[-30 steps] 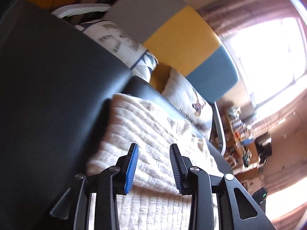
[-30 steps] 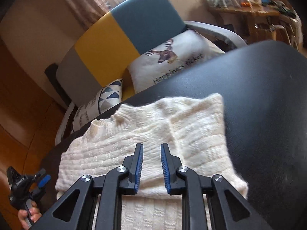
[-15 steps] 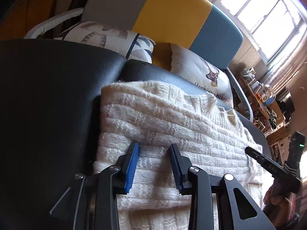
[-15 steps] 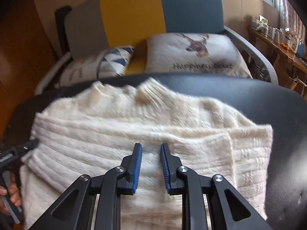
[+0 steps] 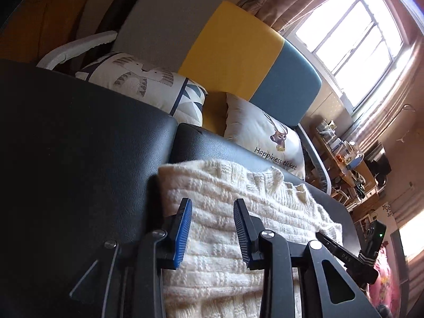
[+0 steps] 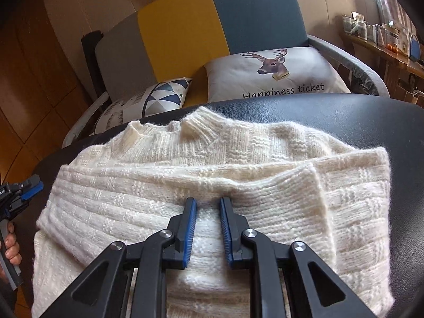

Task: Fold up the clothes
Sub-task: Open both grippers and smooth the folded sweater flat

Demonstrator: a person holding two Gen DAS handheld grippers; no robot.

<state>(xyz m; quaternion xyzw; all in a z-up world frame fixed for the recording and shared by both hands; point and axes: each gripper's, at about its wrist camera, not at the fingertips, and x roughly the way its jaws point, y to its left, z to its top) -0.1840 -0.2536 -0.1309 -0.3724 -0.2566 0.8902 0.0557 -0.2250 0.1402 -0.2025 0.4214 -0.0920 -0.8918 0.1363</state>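
A cream knit sweater (image 6: 238,153) lies flat on a black leather surface (image 6: 344,111), collar toward the sofa, with one sleeve folded across the chest. My right gripper (image 6: 208,202) is low over the middle of the sweater at the sleeve's folded edge, its jaws a little apart, and no fold is pinched between them. My left gripper (image 5: 212,204) stands wider open over the sweater's (image 5: 212,177) left part near the shoulder, holding nothing. Each view shows the other gripper at its edge: the right gripper (image 5: 341,249) and the left gripper (image 6: 23,188), with a hand (image 6: 10,249) on its handle.
Behind the leather surface (image 5: 79,145) stands a grey, yellow and blue sofa (image 6: 180,26) with a deer cushion (image 6: 273,74) and a triangle-pattern cushion (image 6: 159,98). A cluttered shelf (image 6: 384,34) is at the far right, under a bright window (image 5: 357,26).
Both views have rolled toward level. The right gripper has come down closer to the sweater. The left gripper has shifted over the sweater's left part. The sweater lies as before.
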